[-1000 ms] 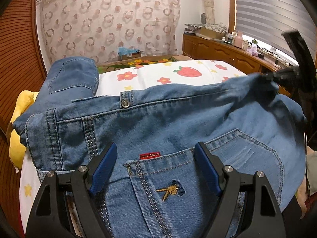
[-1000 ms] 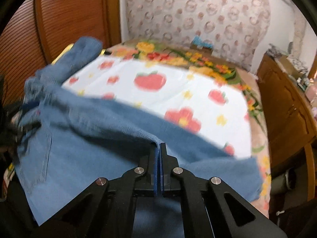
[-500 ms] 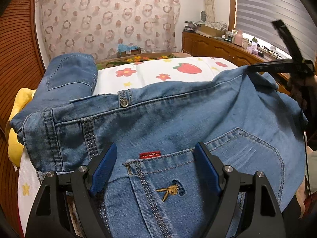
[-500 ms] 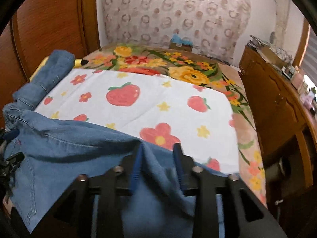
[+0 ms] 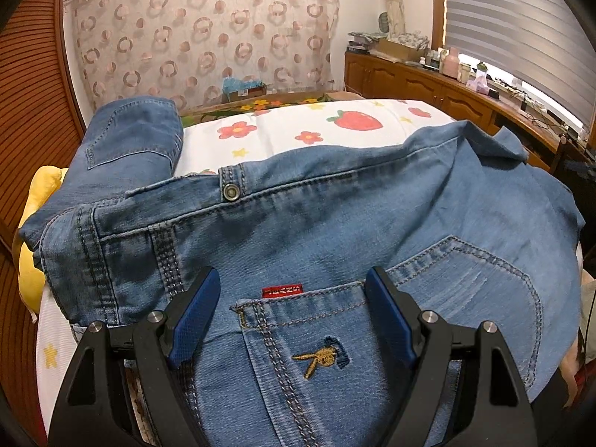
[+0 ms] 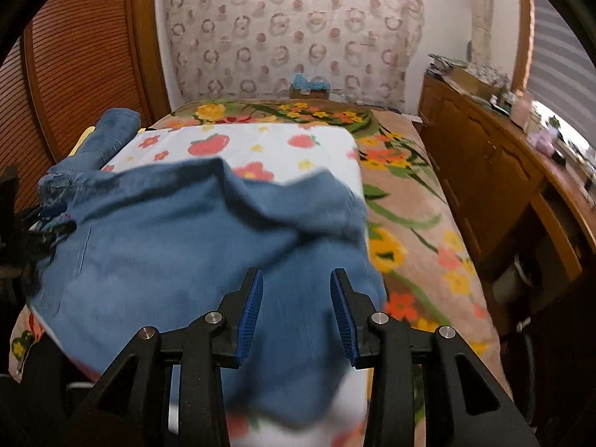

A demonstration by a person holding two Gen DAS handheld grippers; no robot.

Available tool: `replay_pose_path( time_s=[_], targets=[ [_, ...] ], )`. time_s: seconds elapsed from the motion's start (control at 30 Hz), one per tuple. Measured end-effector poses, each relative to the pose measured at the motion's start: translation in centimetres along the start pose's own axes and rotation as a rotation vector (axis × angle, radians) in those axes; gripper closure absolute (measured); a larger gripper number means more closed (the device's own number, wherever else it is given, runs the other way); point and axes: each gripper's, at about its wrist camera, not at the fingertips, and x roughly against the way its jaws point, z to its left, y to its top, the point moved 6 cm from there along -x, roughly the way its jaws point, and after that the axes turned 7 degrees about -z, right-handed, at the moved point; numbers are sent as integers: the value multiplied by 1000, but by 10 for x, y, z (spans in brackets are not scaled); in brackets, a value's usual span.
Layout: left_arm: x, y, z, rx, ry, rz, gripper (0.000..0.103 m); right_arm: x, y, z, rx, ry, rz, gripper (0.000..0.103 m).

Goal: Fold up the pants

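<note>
Folded blue denim pants (image 5: 335,223) lie on the near part of the white strawberry-print cloth (image 5: 298,126) — one leg (image 5: 126,141) runs back along the cloth's left edge. Cloth lies on the floral bedspread (image 6: 406,201); long wooden cabinet (image 6: 484,171) stands right of the bed — patterned curtain (image 6: 290,33) behind.

black hand-held gripper (image 5: 290,300), blue pads (image 5: 195,311), silver screws.

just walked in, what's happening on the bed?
A person with hand-held tongs in each hand is folding blue jeans on the strawberry-print sheet. The left tongs hover open over the back pocket, gripping nothing. The right tongs have just been opening; the denim lies under them, not pinched between the pads. One trouser leg trails toward the far left corner.
</note>
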Motion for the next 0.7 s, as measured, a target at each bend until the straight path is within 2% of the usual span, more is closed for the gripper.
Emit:
replay_pose_path(
  time_s=[0.17, 0.27, 0.47, 0.63, 0.7],
  targets=[
    [-3, -1, -4, -17, 15, 14, 22, 21, -28, -13, -44, -65, -14, 64],
    [-6, -2, -7, -49, 35, 32, 21, 29, -35, -20, -124, -54, -28, 64],
    [-5, -3, -7, -59, 26, 53, 21, 30, -33, -28, -219, -58, -57, 64],
    [4, -1, -7, -40, 15, 55, 21, 31, -32, -24, -236, -54, -74, 64],
    [12, 2, -11, -17, -11, 42, 21, 30, -32, -22, -244, -40, -83, 64]
  ],
)
